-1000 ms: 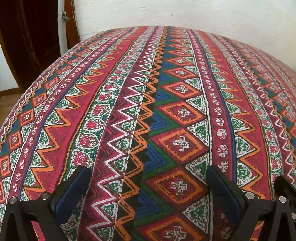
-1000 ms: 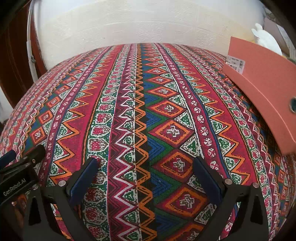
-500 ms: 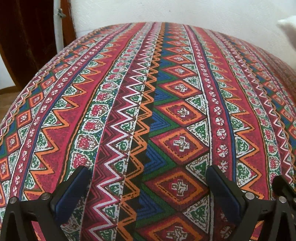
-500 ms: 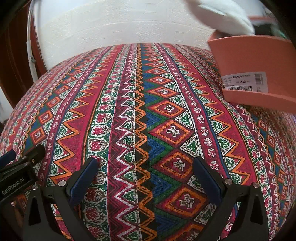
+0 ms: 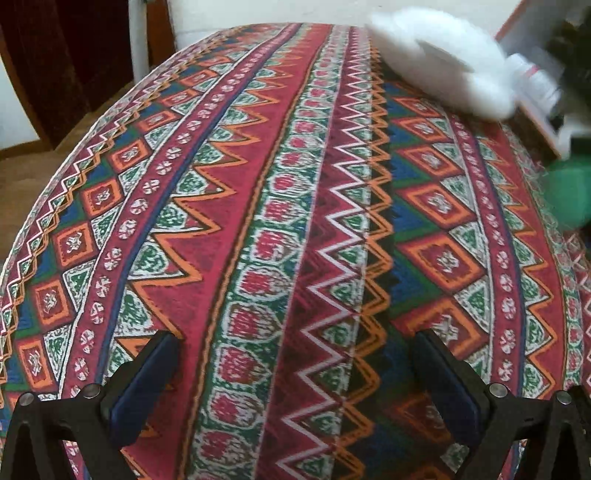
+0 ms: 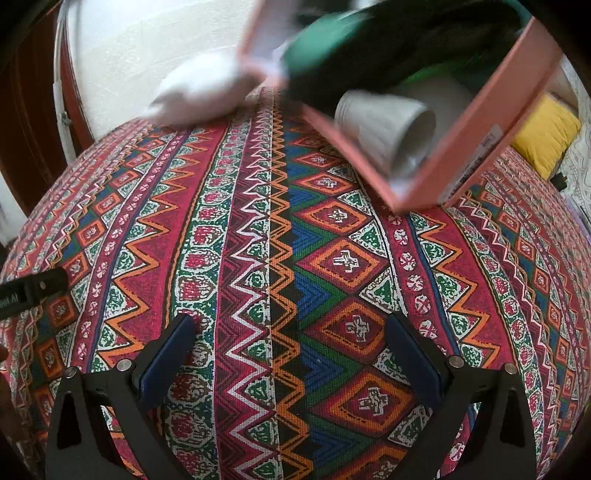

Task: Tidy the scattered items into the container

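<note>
A salmon cardboard box [image 6: 517,92] hangs tipped above the far right of the patterned cloth [image 6: 258,258], its open side facing me. A white ribbed cup [image 6: 384,125] lies on its side at the box's mouth, with a blurred green item [image 6: 325,40] and something dark [image 6: 424,48] above it. A white soft item [image 6: 199,96] lies blurred on the cloth beside the box. The left wrist view catches that white item [image 5: 436,55], a green shape [image 5: 569,184] and the box's edge [image 5: 511,26] at top right. Both the left gripper [image 5: 295,343] and the right gripper [image 6: 288,332] stand open near the cloth's front, holding nothing.
A yellow cushion [image 6: 546,129] sits beyond the cloth at the far right. A white wall [image 6: 147,44] backs the surface, and a dark wooden door [image 5: 66,55] stands at the left. The left gripper's body [image 6: 29,291] shows at the right wrist view's left edge.
The salmon box has swung in and tipped over the cloth, and the white item has dropped out. The left view has turned toward the right.
</note>
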{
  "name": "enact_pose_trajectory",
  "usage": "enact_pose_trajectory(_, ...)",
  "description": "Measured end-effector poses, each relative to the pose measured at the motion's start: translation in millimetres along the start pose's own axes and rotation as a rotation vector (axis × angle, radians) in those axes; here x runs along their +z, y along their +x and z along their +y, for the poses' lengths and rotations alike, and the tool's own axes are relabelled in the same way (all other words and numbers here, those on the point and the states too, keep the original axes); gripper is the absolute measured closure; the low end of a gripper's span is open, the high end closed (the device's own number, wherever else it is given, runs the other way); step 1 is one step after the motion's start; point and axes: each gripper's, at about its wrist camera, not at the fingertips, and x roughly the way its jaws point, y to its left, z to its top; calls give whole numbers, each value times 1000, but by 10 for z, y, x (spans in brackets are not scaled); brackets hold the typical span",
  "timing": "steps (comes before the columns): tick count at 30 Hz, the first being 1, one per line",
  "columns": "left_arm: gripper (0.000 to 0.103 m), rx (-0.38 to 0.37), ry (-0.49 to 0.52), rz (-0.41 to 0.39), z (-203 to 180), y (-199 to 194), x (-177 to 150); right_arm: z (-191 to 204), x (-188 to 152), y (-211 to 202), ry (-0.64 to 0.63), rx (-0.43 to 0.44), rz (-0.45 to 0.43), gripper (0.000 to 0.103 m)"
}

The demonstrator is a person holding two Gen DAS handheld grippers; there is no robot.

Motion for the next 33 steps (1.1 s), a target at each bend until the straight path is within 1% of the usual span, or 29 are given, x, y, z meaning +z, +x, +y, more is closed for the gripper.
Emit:
enact_pose_trajectory(4, 0, 17, 16, 0, -46, -4, -18, -6, 1, -4, 1, 1, 0, 0)
enact_pose_trajectory(13, 0, 26, 22, -3, -78, -29, -64, 39, 8, 5, -10, -10, 1, 0)
enact_pose_trajectory(18, 0, 21, 30, 3, -68, -61, -112, -31, 0, -5, 32, 31, -1, 0)
enact_pose_trajectory(22, 0, 15, 30, 5, -51, -56, -112, 29, 8, -4, 6, -3, -1, 0)
enact_pose_trajectory(27, 0, 19, 19, 3, -35, -36, -86, 25, 22, 39, 15, 10, 4, 0)
enact_pose_trajectory(29, 0, 19, 5, -6, -34, -51, -108, 26, 12, 32, 16, 11, 3, 0)
enact_pose_trajectory(31, 0, 20, -8, -32, -22, -39, -111, 32, 20, 39, 14, 9, 3, 0)
enact_pose_trajectory(33, 0, 29, -21, -97, -19, -53, -177, 33, 16, 28, 14, 10, 4, 0)
